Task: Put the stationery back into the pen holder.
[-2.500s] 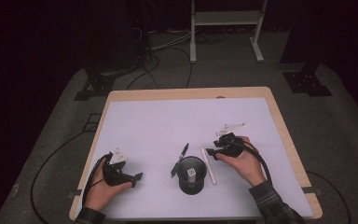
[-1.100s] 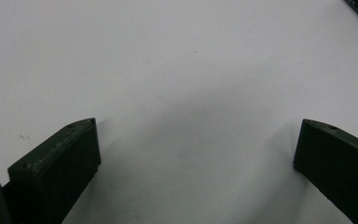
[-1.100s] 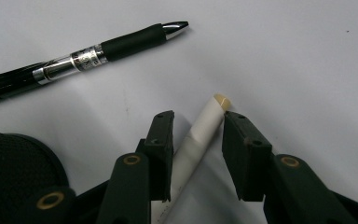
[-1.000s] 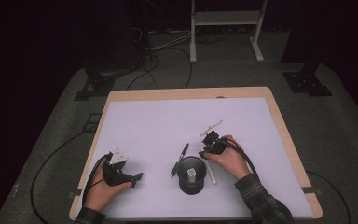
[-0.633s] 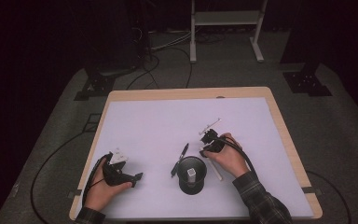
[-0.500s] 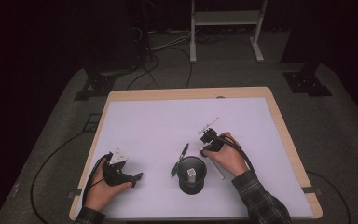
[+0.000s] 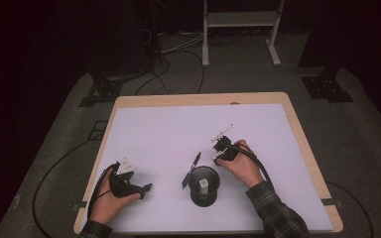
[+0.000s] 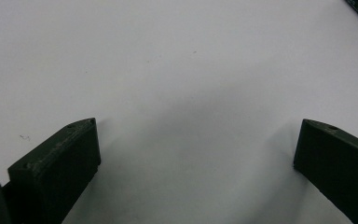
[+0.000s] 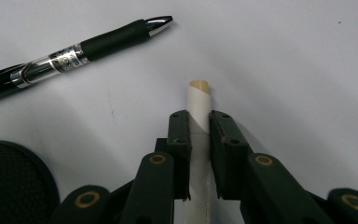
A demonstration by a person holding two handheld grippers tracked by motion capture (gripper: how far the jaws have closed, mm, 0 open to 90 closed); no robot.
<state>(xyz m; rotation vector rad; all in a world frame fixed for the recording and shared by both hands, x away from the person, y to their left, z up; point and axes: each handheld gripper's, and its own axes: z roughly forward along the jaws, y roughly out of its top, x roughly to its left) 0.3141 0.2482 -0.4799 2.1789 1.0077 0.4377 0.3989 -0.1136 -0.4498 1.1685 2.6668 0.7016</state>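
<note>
The white stick point(image 9: 198, 116) lies on the worktop point(image 7: 158, 129) beside the black cup point(image 7: 204, 185). The right gripper point(image 9: 199, 128) has just squeezed its fingers onto it. Next: lift it, maybe into the cup. The left gripper point(image 8: 196, 154) rests wide open.

Plaid sleeves, black handheld grippers

Dark plaid cuffs at both wrists; right gripper point(image 9: 199, 128) jaws black with brass-coloured pivot pins; left gripper point(image 8: 196, 154) jaws blocky, small screw holes; black cables trailing.

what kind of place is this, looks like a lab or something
Probably a recording lab or studio: a lone white-topped table on grey floor covering, dark surroundings, cables trailing over the floor, and a metal stand behind.
</note>
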